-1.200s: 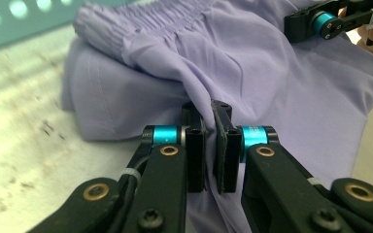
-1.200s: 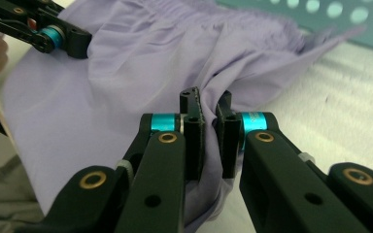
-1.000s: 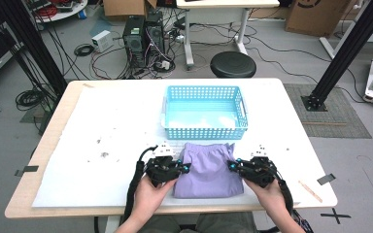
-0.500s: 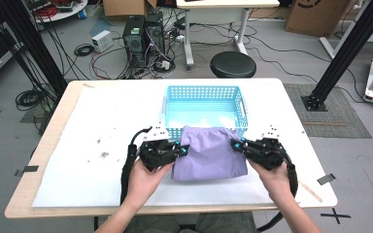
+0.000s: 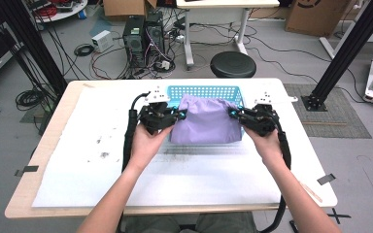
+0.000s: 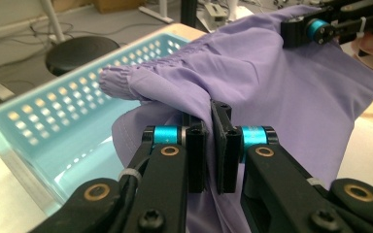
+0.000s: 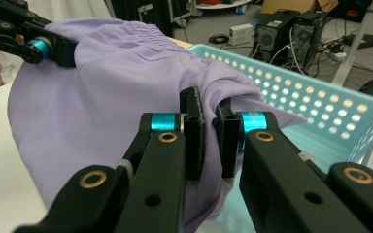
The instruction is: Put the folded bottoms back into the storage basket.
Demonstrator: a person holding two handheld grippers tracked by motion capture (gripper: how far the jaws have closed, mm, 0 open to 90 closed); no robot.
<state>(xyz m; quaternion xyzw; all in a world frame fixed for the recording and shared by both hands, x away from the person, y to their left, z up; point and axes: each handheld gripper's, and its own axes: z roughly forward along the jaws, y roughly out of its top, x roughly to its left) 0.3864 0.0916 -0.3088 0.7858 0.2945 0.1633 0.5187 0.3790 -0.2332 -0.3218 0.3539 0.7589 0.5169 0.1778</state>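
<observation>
A: What did the high view give that the gripper views did not?

B: The whole white-covered table (image 5: 77, 160), both forearms, and the pale purple cloth garment with a gathered elastic edge (image 5: 205, 121) stretched between the left gripper (image 5: 180, 114) and the right gripper (image 5: 233, 113), hanging over the near wall of the light blue perforated plastic basket (image 5: 209, 91).

A: And the gripper views?

B: They showed the grip. In the left gripper view the jaws were clamped on a fold of the garment (image 6: 272, 82); in the right gripper view the jaws likewise pinched its gathered edge (image 7: 126, 73).

A: Anything hidden?

B: The cloth covered much of the basket's inside, so what lay under it could not be told. The lower hem was cut off in both gripper views.
</observation>
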